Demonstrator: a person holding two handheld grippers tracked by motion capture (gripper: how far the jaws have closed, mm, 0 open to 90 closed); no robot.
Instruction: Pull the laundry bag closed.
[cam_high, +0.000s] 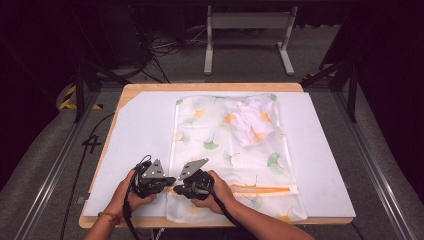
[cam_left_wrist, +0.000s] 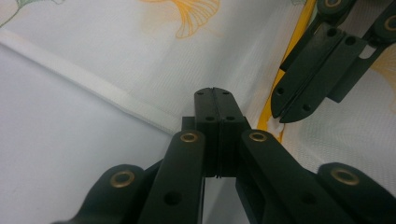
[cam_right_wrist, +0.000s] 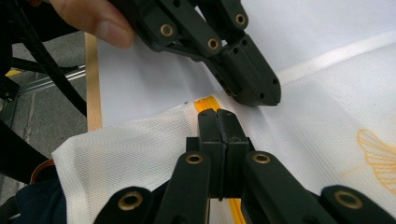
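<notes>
High view: both tongs, left tongs (cam_high: 169, 181) and right tongs (cam_high: 176, 190), clamped shut at near-left orange zipper (cam_high: 260, 188) end of white leaf-printed mesh laundry bag (cam_high: 225, 150); whether fabric pinched, unclear. Anchor bag edge, pull slider steadily right.

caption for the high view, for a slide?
Both shut grippers, left gripper and right gripper, meet at the mesh laundry bag orange zipper.

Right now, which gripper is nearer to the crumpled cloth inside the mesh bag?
Right. The right gripper sits over the mesh bag's near left part by the yellow zipper. The left gripper is just outside the bag's left edge, slightly farther from the crumpled cloth.
</notes>
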